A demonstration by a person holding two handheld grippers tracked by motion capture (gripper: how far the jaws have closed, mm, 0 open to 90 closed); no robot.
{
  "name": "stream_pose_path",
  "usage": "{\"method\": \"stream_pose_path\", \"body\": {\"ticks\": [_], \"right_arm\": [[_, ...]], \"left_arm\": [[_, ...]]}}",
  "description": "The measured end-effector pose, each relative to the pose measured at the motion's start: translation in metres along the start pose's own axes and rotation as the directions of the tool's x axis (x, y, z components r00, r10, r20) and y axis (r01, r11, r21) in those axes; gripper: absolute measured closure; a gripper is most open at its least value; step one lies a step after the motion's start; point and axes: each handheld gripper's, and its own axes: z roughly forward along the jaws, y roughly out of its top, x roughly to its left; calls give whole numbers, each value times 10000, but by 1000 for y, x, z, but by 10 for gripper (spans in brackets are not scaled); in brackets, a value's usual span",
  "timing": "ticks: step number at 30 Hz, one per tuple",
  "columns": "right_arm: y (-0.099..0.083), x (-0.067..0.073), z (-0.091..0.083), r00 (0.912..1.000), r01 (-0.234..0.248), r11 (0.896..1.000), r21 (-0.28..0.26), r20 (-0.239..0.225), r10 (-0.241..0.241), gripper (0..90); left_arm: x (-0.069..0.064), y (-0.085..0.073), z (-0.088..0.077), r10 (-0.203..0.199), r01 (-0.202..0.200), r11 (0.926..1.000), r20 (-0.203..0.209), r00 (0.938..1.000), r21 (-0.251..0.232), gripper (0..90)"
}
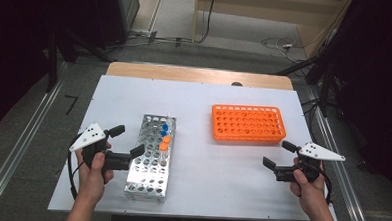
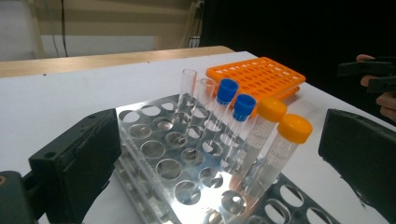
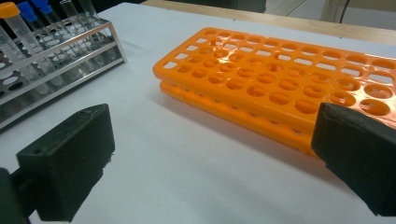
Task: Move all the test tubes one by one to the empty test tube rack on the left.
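On the white tabletop (image 1: 195, 185) a shiny metal tube rack with round holes (image 1: 150, 161) stands at the left, and a flat orange plastic rack full of empty holes (image 1: 248, 124) lies well apart from it, farther back and to the right

The metal rack holds six tubes in a row along its right side: two clear uncapped glass tubes (image 2: 187, 93) at the far end, then two blue-capped tubes (image 2: 227, 91), then two clear tubes with orange screw caps (image 2: 294, 128) nearest the camera in the left claw view. All stand upright in their holes, leaning a little

The left claw (image 1: 126, 140), held in the person's left hand (image 1: 95, 173), sits just beside the left edge of the metal rack with its jaws spread wide and nothing between the pads. In its own view the two black jaws frame the rack and the row of tubes without touching them

The right claw (image 1: 281, 154), in the right hand (image 1: 308, 188), hovers near the front right corner of the orange rack. Its jaws are also wide apart and grip nothing; in its own view the orange rack lies between and beyond them
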Motion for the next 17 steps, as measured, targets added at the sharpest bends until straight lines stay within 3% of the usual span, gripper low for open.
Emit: {"method": "stream_pose_path", "body": {"ticks": [10, 13, 17], "right_arm": [[-15, -7, -23, 10000, -49, 9998, -182, -43, 48, 0], [-18, -9, -20, 9999, -91, 9999, -73, -61, 91, 0], [-18, -8, -17, 9999, -11, 10000, 7, -105, 11, 0]], "left_arm": [[12, -13, -19, 80, -81, 9998, -71, 9999, -184, 0], [15, -13, -20, -125, 125, 9993, 6, 9999, -357, 0], [13, -14, -16, 1, 0, 9998, 36, 10000, -206, 0]]}}
